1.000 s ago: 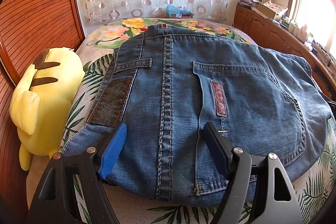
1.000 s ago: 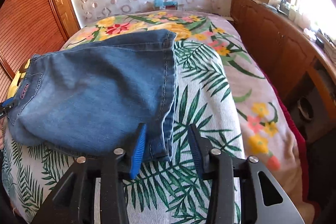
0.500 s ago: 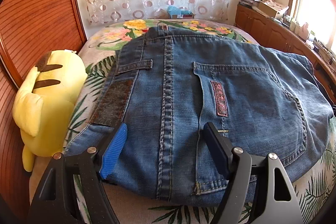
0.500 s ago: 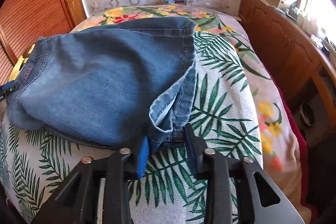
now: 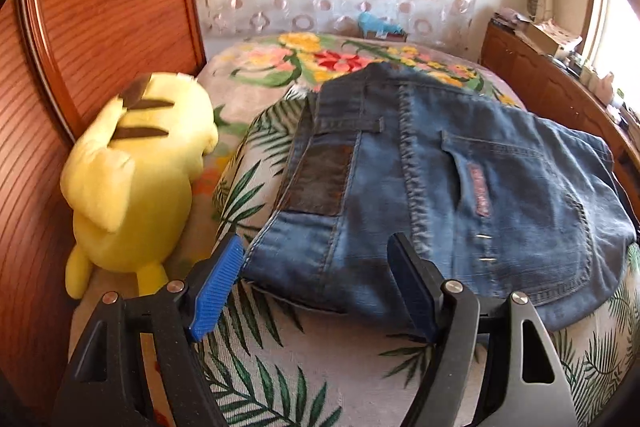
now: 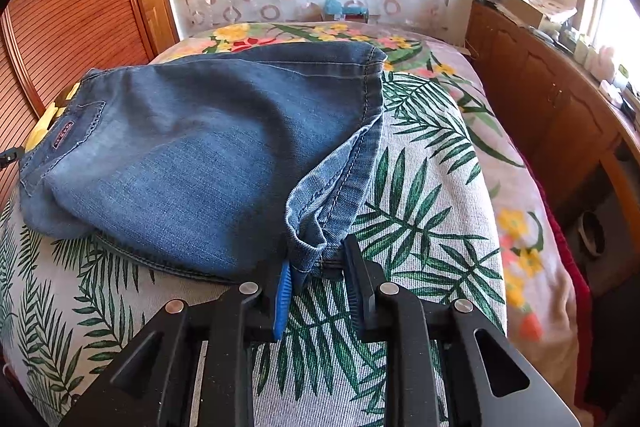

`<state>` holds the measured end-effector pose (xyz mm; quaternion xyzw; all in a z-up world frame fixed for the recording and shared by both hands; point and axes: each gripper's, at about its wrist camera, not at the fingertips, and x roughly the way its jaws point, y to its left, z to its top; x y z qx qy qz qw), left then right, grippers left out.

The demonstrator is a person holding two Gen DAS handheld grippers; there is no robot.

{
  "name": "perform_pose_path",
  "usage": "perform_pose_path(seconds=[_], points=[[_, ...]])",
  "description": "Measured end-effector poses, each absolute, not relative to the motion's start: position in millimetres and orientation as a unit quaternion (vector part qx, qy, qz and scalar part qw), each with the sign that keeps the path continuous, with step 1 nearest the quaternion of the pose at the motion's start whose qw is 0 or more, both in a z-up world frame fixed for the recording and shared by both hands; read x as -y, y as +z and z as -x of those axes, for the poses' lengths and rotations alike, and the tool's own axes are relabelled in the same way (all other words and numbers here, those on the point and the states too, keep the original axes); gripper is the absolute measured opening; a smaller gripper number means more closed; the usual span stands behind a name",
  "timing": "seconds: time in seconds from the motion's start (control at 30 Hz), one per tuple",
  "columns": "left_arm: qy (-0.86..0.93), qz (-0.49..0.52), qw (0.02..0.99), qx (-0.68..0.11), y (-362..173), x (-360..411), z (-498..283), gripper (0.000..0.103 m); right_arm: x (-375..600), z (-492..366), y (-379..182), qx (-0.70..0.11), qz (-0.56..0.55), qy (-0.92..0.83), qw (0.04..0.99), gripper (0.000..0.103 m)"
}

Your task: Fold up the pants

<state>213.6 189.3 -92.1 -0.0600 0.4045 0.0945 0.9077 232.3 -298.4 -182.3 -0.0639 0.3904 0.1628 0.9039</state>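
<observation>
Right wrist: jeans [image 6: 208, 151] hem (bunched) between right tool [image 6: 316, 279] pads.

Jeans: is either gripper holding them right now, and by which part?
The right gripper grips the jeans by the bunched hem corner nearest it. The left gripper holds nothing, its jaws wide around the waistband edge.

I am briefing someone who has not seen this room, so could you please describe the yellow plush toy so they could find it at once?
Start at the bed with the palm-leaf and flower cover. Along its side by the reddish wooden panel, beside the waistband end of the jeans, lies the plush toy. It is the only bright yellow, soft thing there, with dark brown stripes on its back.
</observation>
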Motion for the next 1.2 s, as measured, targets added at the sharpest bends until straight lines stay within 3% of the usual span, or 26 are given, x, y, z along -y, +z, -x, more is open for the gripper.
perform_pose_path(seconds=[0.3,0.4,0.47,0.63,1.2], points=[[0.123,0.081,0.894,-0.424,-111,-195,-219,0.076,297,-229,-182,-0.388,0.064,0.165,0.905,0.024],[0.101,0.096,0.897,-0.420,-111,-195,-219,0.059,297,-228,-181,-0.387,0.065,0.167,0.904,0.021],[0.101,0.095,0.899,-0.415,-108,-192,-218,0.040,296,-229,-180,-0.388,0.062,0.174,0.903,0.018],[0.097,0.079,0.906,-0.405,-100,-187,-216,0.021,298,-227,-174,-0.371,0.046,0.182,0.909,0.015],[0.080,0.064,0.949,-0.299,-17,-163,-143,0.016,323,-176,-89,-0.272,0.056,0.163,0.947,0.014]])
